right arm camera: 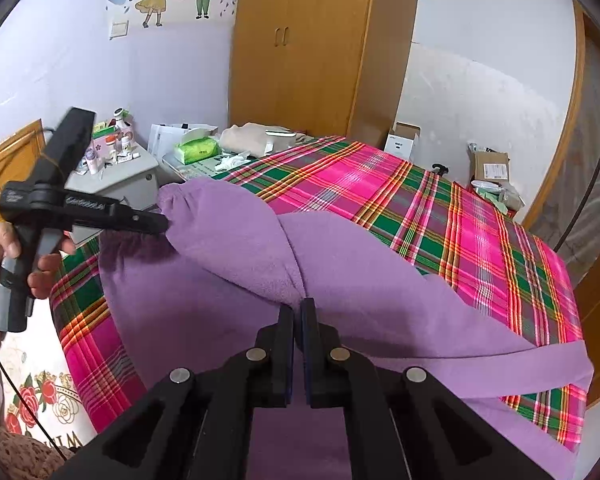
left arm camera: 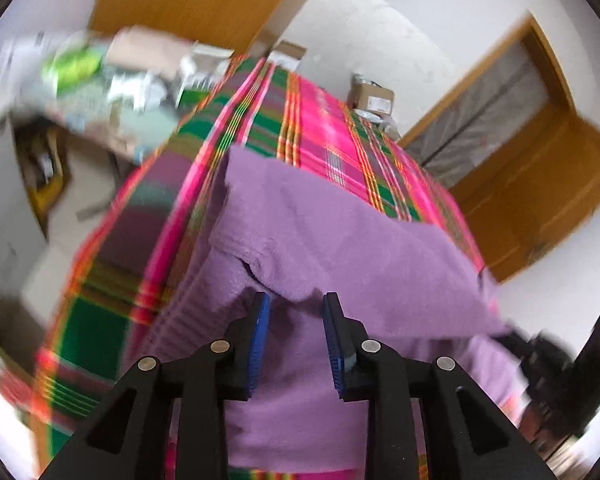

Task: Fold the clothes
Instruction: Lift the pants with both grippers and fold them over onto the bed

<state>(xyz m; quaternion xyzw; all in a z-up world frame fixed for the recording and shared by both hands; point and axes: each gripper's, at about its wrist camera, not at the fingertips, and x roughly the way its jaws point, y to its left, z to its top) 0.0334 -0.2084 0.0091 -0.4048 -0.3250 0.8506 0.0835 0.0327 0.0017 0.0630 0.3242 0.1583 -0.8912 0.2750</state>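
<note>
Garment [right arm camera: 228,304]: purple fleece, spread on bed [right arm camera: 480,240] w/ plaid cover, part lifted into a fold. L hand [right arm camera: 40,264] grips L gripper [right arm camera: 166,224] at far left of right wrist view; tip touches gathered edge of garment. L wrist view (blurred): L jaws spread, nothing between pads, fleece edge just ahead. R gripper [right arm camera: 298,304]: jaws pressed together, pinching garment at fold ridge. Wardrobe [right arm camera: 300,40] behind bed.

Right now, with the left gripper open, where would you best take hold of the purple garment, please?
Probably the loose folded edge of the purple garment between the open left gripper's fingers. Come straight on; the right gripper holds the other fold.
</note>
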